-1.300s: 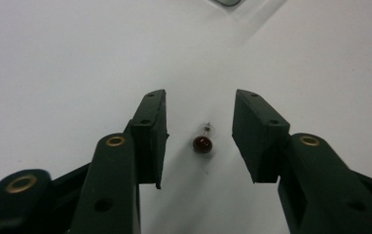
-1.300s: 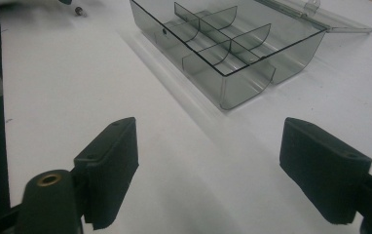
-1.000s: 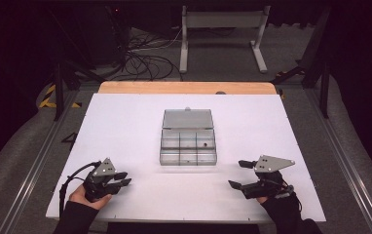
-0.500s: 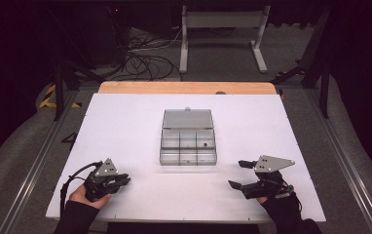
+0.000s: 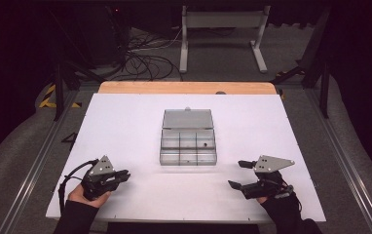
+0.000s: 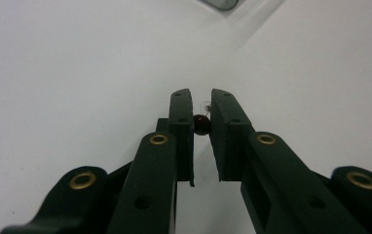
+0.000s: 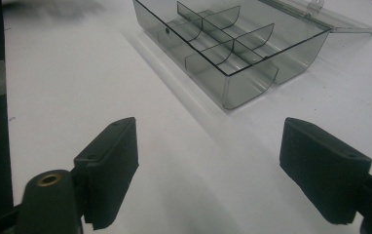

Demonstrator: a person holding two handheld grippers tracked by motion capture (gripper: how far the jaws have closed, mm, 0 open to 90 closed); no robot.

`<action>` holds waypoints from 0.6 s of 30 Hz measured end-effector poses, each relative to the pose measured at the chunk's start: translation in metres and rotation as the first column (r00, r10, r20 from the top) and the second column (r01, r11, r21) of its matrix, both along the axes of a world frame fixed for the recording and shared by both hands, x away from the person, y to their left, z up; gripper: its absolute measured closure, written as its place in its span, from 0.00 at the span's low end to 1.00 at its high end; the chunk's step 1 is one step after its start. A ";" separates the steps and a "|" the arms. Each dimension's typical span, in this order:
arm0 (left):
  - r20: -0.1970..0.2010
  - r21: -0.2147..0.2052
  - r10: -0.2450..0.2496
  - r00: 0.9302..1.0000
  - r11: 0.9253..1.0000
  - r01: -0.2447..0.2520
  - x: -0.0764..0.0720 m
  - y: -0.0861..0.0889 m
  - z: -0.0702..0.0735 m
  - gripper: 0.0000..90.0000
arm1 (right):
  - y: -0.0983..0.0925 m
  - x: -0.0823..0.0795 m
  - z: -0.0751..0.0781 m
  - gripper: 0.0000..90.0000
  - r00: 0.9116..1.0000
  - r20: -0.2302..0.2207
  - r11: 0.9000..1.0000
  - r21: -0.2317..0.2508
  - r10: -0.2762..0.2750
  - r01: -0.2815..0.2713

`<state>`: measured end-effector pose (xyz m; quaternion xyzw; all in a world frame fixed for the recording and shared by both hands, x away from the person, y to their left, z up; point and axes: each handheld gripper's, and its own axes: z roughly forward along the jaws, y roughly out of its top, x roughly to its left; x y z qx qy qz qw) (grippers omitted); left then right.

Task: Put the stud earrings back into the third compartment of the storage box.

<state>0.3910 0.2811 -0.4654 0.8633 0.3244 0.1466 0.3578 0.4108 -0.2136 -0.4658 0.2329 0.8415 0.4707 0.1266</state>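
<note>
A small dark red bead (image 6: 201, 124) sits pinched between the two jaws of the left gripper (image 6: 201, 105), close to their tips and just above the white table (image 5: 125, 126). The jaws have just been closing and now press on the bead from both sides, with only its width left between them. In the high view the left gripper (image 5: 120, 176) lies low over the near left part of the table, held by the person's left hand (image 5: 84, 195).

Further in, at the table's middle, stands a clear plastic box (image 5: 188, 146) with its lid (image 5: 188, 118) laid open and its inside split into compartments.

The right gripper (image 5: 238, 174) rests near the near right edge, well apart from the box, its jaws spread wide with nothing between them.
</note>
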 end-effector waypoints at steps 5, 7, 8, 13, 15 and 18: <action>0.021 -0.043 0.006 1.000 0.999 -0.005 0.001 0.002 0.007 0.89 | 0.000 0.000 0.000 0.25 1.000 -0.001 1.000 0.000 -0.001 0.001; 0.020 -0.056 0.014 1.000 0.998 -0.013 0.001 0.002 0.010 0.89 | 0.000 0.000 0.000 0.25 1.000 -0.001 1.000 -0.002 -0.001 0.001; 0.021 -0.063 0.016 1.000 0.998 -0.015 0.002 0.002 0.011 0.89 | 0.000 0.000 0.000 0.25 1.000 -0.001 1.000 -0.002 -0.001 0.001; 0.032 -0.087 0.010 0.999 0.996 -0.007 0.005 0.001 0.022 0.89 | 0.000 0.000 0.000 0.25 1.000 -0.003 1.000 -0.001 -0.002 0.002; 0.036 -0.096 0.005 0.999 0.995 -0.002 0.006 0.000 0.026 0.89 | 0.000 0.000 0.000 0.25 1.000 -0.005 1.000 -0.003 -0.003 0.003; 0.047 -0.099 0.007 0.999 0.995 -0.002 0.007 -0.002 0.031 0.89 | 0.001 0.001 -0.001 0.25 1.000 -0.006 1.000 -0.004 -0.002 0.002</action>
